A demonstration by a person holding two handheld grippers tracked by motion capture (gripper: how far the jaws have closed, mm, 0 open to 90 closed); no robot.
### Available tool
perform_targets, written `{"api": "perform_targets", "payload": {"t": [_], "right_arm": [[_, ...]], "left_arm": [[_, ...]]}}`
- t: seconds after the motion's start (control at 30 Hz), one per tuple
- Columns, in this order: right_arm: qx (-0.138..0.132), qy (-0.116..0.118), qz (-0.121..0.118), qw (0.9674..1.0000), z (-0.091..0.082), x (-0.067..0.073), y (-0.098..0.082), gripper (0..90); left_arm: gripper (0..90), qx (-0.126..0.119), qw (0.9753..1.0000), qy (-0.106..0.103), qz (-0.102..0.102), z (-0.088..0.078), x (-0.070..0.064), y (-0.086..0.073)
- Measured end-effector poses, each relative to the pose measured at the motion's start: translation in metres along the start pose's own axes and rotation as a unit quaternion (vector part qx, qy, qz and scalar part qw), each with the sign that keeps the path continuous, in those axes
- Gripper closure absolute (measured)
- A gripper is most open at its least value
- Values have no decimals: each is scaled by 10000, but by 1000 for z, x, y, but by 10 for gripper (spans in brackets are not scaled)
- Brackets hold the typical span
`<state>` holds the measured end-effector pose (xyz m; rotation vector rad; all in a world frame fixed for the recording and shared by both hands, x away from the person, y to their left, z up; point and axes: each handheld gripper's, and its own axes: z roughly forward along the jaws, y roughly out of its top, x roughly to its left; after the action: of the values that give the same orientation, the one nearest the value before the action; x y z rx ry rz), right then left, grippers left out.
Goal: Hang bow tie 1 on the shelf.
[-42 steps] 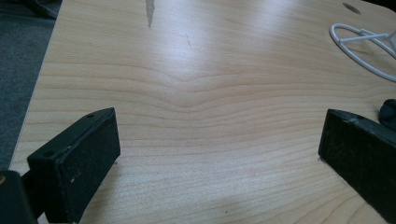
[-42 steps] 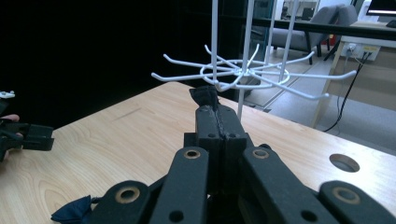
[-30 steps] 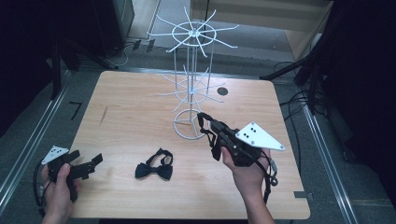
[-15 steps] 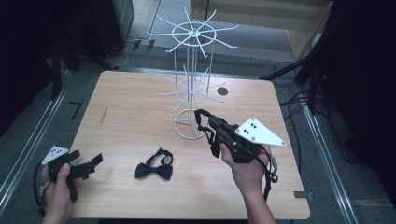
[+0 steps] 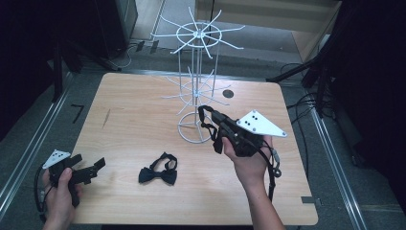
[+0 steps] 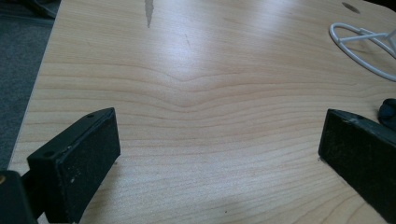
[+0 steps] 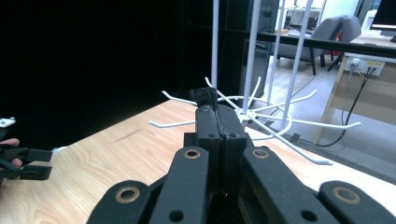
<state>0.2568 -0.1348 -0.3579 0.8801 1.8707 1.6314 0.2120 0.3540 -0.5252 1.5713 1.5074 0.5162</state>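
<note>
My right gripper (image 5: 216,119) is lifted over the table's right half, just in front of the white wire stand (image 5: 196,72). Its jaws are shut on a black bow tie (image 5: 207,125), whose strap loops and dangles from the tips. In the right gripper view (image 7: 217,116), a tuft of black cloth (image 7: 205,97) pokes out above the closed jaws, close to the stand's lower prongs (image 7: 280,122). A second black bow tie (image 5: 158,171) lies flat on the table near the front. My left gripper (image 5: 97,166) rests low at the front left, open, with bare wood between its jaws (image 6: 219,149).
The stand's ring base (image 5: 195,130) sits mid-table, and it also appears in the left gripper view (image 6: 366,42). A round hole (image 5: 228,94) marks the tabletop behind it. Metal rails run along both table sides, with dark floor and cables beyond.
The right gripper has drifted slightly up and toward the stand, still gripping the bow tie. The left gripper and the bow tie on the table have stayed put.
</note>
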Motion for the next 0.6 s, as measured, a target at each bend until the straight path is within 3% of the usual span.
{"api": "perform_targets", "payload": {"t": [0.6], "right_arm": [[416, -311, 304, 9982, 35, -18, -23, 900]], "left_arm": [[0, 8, 10000, -4, -3, 0, 0, 0]]}}
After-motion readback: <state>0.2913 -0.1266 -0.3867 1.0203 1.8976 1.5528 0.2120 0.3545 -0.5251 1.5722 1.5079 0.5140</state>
